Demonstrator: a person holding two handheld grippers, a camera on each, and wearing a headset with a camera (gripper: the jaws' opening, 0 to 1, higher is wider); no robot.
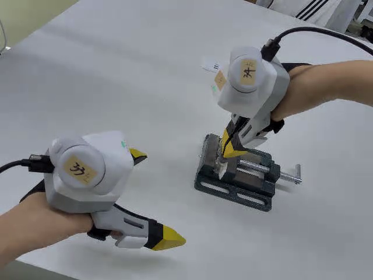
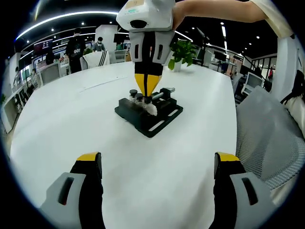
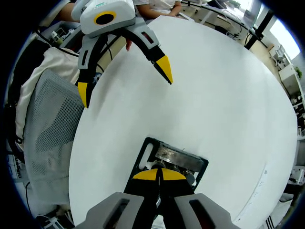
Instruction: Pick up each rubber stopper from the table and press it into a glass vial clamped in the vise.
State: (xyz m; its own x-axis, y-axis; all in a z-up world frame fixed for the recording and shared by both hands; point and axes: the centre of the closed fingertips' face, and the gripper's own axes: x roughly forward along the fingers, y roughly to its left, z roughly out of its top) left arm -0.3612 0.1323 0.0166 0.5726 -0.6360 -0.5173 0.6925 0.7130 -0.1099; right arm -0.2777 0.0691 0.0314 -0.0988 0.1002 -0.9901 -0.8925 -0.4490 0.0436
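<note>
A dark metal vise (image 1: 256, 185) (image 2: 157, 119) (image 3: 195, 164) stands on the white table and clamps a short row of glass vials (image 2: 138, 97) with dark stoppers in their mouths. My right gripper (image 1: 228, 149) (image 2: 147, 87) (image 3: 159, 174) points straight down, its yellow tips shut together right over the vial at the near end of the row; whether anything sits between the tips is hidden. My left gripper (image 1: 154, 196) (image 2: 157, 160) (image 3: 124, 82) hovers over bare table to the left of the vise. It is open wide with nothing between its jaws.
The round white table (image 1: 116, 87) stretches wide around the vise. A small paper label (image 1: 208, 64) lies beyond the right gripper. A grey mesh chair (image 2: 267, 138) (image 3: 47, 129) stands at the table's edge. People and desks fill the far background.
</note>
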